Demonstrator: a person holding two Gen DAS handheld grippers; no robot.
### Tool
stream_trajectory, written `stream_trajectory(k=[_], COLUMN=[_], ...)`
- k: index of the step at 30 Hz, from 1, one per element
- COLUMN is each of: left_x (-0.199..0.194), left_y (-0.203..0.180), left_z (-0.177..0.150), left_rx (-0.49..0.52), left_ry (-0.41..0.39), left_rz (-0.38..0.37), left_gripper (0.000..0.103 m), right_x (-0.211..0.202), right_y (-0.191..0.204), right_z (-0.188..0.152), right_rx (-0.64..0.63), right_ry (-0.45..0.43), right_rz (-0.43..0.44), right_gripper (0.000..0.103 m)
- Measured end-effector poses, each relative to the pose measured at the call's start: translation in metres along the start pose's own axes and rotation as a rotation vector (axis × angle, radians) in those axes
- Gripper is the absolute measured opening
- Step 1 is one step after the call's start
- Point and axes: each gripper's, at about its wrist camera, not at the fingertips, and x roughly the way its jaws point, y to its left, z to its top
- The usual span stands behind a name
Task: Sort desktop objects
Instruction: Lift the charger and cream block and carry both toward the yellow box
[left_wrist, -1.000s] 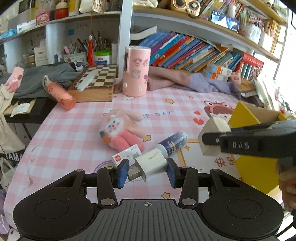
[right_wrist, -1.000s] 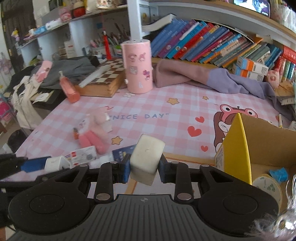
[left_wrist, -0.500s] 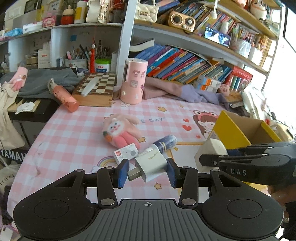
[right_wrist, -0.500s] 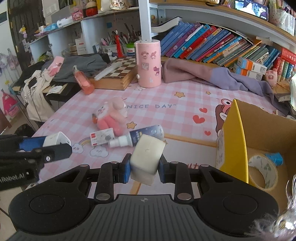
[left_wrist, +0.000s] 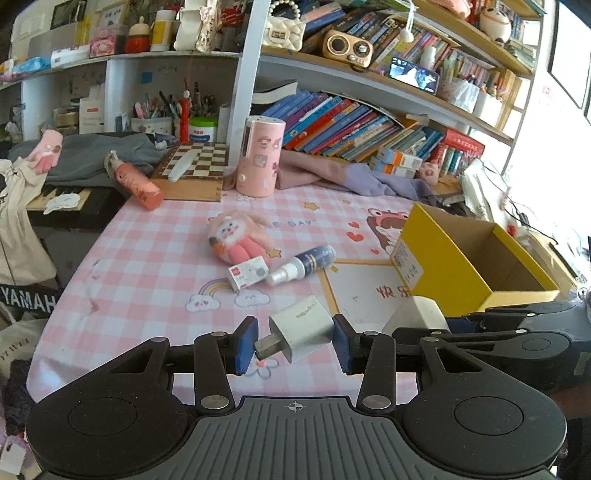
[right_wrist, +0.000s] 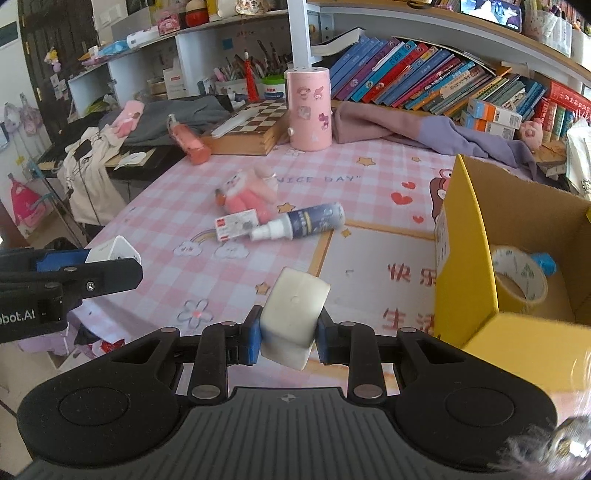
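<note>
On my left, I am watching the left gripper (left_wrist: 294, 341) gripping a white charger plug (left_wrist: 301, 329), its blue pads pressing the metal prongs on one side and the body on the other, above the near edge of the pink checked tablecloth (left_wrist: 155, 266). Farther out, a plush toy (left_wrist: 236, 240), a small white box (left_wrist: 248, 272) and a spray bottle (left_wrist: 303, 264) are lying close together. Moving right, my right gripper (right_wrist: 285, 336) is clenching a white cube-shaped adapter (right_wrist: 293, 315) just beside the yellow cardboard box (right_wrist: 469, 258), where a tape roll (right_wrist: 519, 280) is sitting inside.
</note>
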Motion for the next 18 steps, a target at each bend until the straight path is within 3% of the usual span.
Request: stream_trajectory(k=[13,18], left_x=[-0.028,-0.033], left_y=[-0.007,-0.016], left_z=[-0.026,-0.032], left_rx=[0.060,0.104], left_ry=[0.022,0.035], left_rz=[-0.035,-0.084], left_gripper=[0.042,0.042], right_x=[-0.032,-0.044], right_y=[0.017,0.015], right_z=[-0.038,-0.057], right_rx=[0.030,0.074], right_ry=[0.002,0.006], right_rz=[-0.020,-0.057], right_gripper=[0.026,0.026])
